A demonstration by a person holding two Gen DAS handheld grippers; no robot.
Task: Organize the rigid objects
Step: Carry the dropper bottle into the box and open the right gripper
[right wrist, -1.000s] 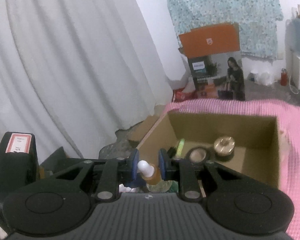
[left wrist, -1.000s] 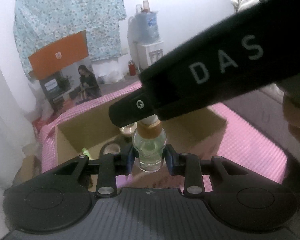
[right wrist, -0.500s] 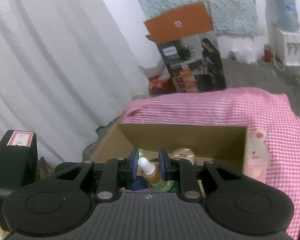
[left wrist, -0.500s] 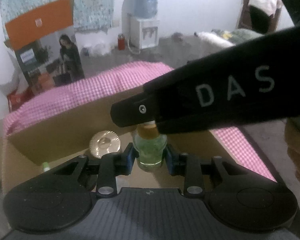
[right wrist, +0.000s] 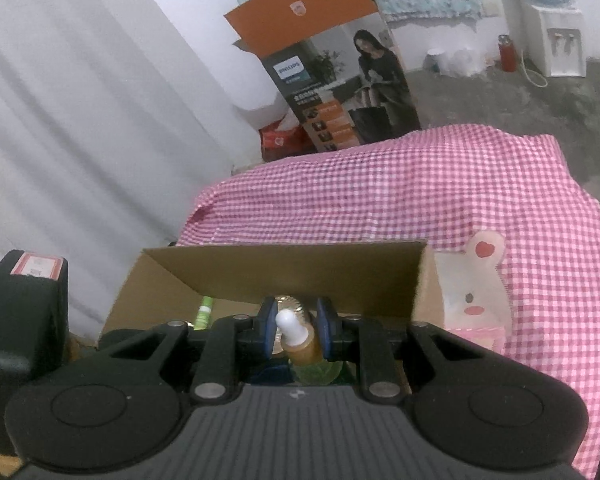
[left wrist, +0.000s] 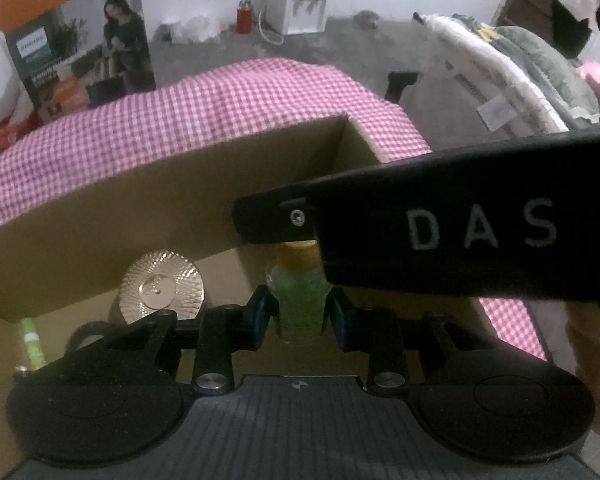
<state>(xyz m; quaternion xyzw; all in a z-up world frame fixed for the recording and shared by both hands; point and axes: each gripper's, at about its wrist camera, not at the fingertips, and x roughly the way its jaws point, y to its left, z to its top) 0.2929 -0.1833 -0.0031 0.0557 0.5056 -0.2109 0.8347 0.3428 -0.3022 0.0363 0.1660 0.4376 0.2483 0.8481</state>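
Both grippers hold one dropper bottle (left wrist: 300,308) above an open cardboard box (left wrist: 140,208). My left gripper (left wrist: 300,314) is shut on its pale green glass body. In the right wrist view my right gripper (right wrist: 296,328) is shut on the amber collar under the white rubber bulb (right wrist: 288,320) of the bottle (right wrist: 302,346). The right tool's black side, lettered DAS (left wrist: 460,236), crosses the left wrist view and hides the bottle's top. In the box lie a gold faceted round lid (left wrist: 162,290) and a green tube (left wrist: 32,340).
The box (right wrist: 300,272) sits on a pink gingham cloth (right wrist: 420,192) beside a pale bunny-printed item (right wrist: 476,292). A white curtain (right wrist: 80,120) hangs to the left. A printed carton (right wrist: 340,92) and a water dispenser (right wrist: 556,40) stand on the floor behind.
Both grippers have come forward and down together with the bottle. The box now looms larger, and its far wall fills the middle of both views.
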